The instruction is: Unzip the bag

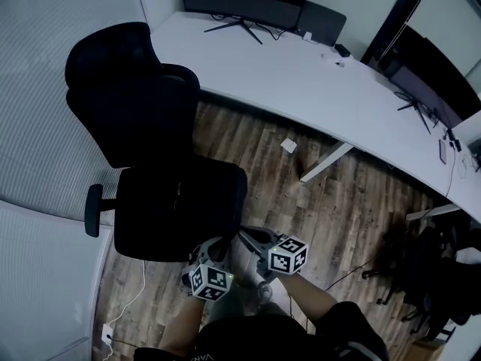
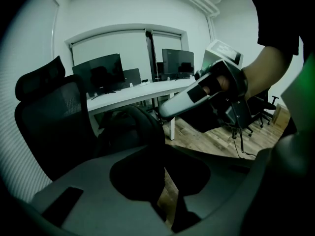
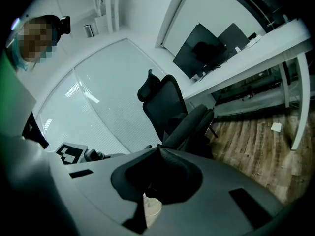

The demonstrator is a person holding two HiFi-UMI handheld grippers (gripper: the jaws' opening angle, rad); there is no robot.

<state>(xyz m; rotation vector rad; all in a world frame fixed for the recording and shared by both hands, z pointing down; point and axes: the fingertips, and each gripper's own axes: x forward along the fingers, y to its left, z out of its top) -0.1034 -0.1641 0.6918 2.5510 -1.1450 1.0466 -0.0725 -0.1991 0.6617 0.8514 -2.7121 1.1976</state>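
The bag is lying on the chair seat, no opened zip showing, so unzipping is barely starting: the left gripper is seemingly pinching its fabric in narrow jaws, the right gripper is keeping its jaws pressed together beside it

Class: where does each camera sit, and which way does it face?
Head view: on the person's head, facing steeply down at chair, bag, desk; left gripper, right gripper and forearms show.
Left gripper view: on the left gripper, along its jaws toward the desk; the right gripper and hand show.
Right gripper view: on the right gripper, toward the chair; the left gripper's cube shows.
Shared: all show chair and desk.
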